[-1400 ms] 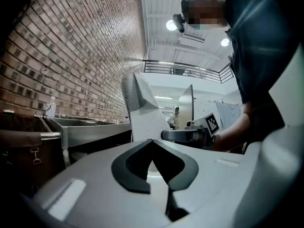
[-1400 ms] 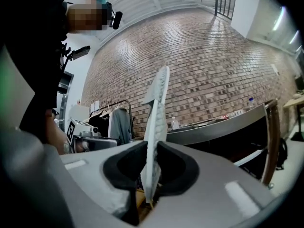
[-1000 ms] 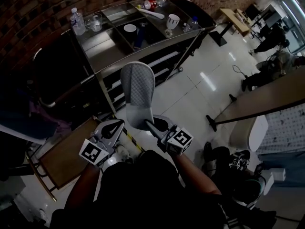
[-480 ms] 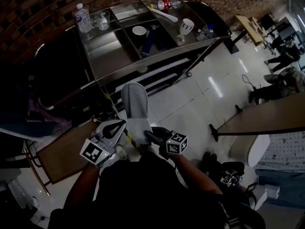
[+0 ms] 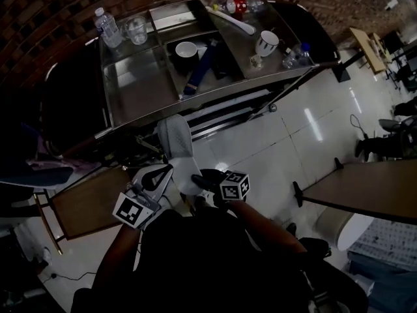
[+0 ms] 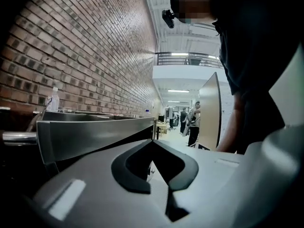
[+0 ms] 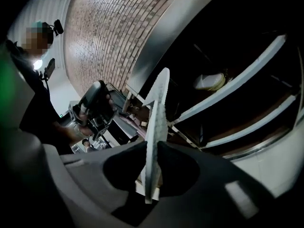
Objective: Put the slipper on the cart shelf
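The grey slipper (image 5: 174, 141) stands almost on edge in front of the steel cart's (image 5: 140, 83) lower shelves, toe toward the cart. My right gripper (image 5: 194, 177) is shut on its heel end. In the right gripper view the slipper (image 7: 159, 103) shows edge-on between the jaws of my right gripper (image 7: 153, 144), with the cart's dark lower shelves (image 7: 237, 70) just behind it. My left gripper (image 5: 161, 171) hangs just left of the slipper, apart from it. The left gripper view shows my left gripper (image 6: 152, 144) shut on nothing, beside the cart's steel edge (image 6: 95, 132).
The cart top carries a water bottle (image 5: 104, 25), a glass mug (image 5: 136, 29), a white bowl (image 5: 186, 48), a mug (image 5: 266, 43) and a red can (image 5: 238, 5). A pale object (image 7: 209, 81) lies on a lower shelf. A wooden chair (image 5: 85, 201) stands left; a table (image 5: 361, 197) right.
Both grippers have moved toward the cart. The right one has sunk and rolled, bringing the slipper down from the cart top's height to the lower shelves.
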A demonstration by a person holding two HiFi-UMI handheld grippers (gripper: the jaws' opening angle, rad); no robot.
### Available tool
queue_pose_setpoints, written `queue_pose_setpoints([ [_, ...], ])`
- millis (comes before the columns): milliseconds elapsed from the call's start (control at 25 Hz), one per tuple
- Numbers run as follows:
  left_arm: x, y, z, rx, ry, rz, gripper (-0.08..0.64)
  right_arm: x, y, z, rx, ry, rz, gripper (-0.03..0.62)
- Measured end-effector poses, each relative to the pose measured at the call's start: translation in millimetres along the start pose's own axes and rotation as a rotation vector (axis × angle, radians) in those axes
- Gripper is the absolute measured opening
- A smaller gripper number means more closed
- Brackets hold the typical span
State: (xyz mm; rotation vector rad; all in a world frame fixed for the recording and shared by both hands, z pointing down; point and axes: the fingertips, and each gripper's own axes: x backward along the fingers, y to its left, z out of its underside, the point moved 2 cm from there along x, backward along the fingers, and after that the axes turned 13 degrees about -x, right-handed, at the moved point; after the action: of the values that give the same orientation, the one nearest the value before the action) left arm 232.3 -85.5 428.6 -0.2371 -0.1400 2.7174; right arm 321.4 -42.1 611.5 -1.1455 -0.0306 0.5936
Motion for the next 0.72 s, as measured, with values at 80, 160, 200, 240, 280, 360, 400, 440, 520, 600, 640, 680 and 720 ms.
queue_pose_setpoints([
  [80,-13.4,2.0,0.7,-0.004,0.021,-0.023,0.000,-1.2,-8.2,-13.2,0.000,0.026,-0.014,0.066],
  [160,-23.1,4.5,3.4,-0.010,0.046,-0.045,0.000,-3.8,-19.9,-18.8,-0.015,0.057,-0.030,0.066],
  [200,-27.3,6.0,6.3,-0.012,0.062,-0.055,0.000,-5.8,-25.2,-22.6,-0.022,0.069,-0.035,0.066],
  [240,-31.6,8.2,9.9,-0.013,0.075,-0.064,0.000,-8.9,-30.6,-27.6,-0.028,0.080,-0.038,0.066],
  [280,-35.8,11.0,13.2,-0.015,0.084,-0.072,0.000,-13.2,-35.9,-33.2,-0.032,0.089,-0.039,0.066],
  [360,-42.0,16.6,18.7,-0.012,0.089,-0.085,0.000,-24.3,-45.5,-43.1,-0.044,0.101,-0.034,0.066],
  [400,-44.1,19.7,21.3,-0.006,0.089,-0.090,0.000,-30.7,-50.2,-47.5,-0.048,0.102,-0.028,0.066],
  [440,-45.9,23.2,24.0,0.002,0.089,-0.093,0.000,-37.6,-55.1,-52.5,-0.050,0.101,-0.019,0.066],
  [520,-49.9,31.0,29.4,0.017,0.085,-0.096,0.000,-51.4,-65.1,-64.8,-0.041,0.096,0.004,0.066],
  [600,-53.6,38.7,34.5,0.027,0.077,-0.097,0.000,-64.8,-74.4,-77.8,-0.031,0.092,0.021,0.066],
  [640,-54.6,42.1,36.9,0.030,0.072,-0.097,0.000,-71.4,-77.9,-83.1,-0.030,0.090,0.025,0.067],
  [680,-55.1,44.9,39.5,0.036,0.070,-0.098,0.000,-77.5,-81.1,-86.9,-0.030,0.088,0.029,0.066],
  [720,-55.3,47.4,42.2,0.044,0.070,-0.099,0.000,-83.1,-84.3,-89.9,-0.029,0.086,0.033,0.066],
])
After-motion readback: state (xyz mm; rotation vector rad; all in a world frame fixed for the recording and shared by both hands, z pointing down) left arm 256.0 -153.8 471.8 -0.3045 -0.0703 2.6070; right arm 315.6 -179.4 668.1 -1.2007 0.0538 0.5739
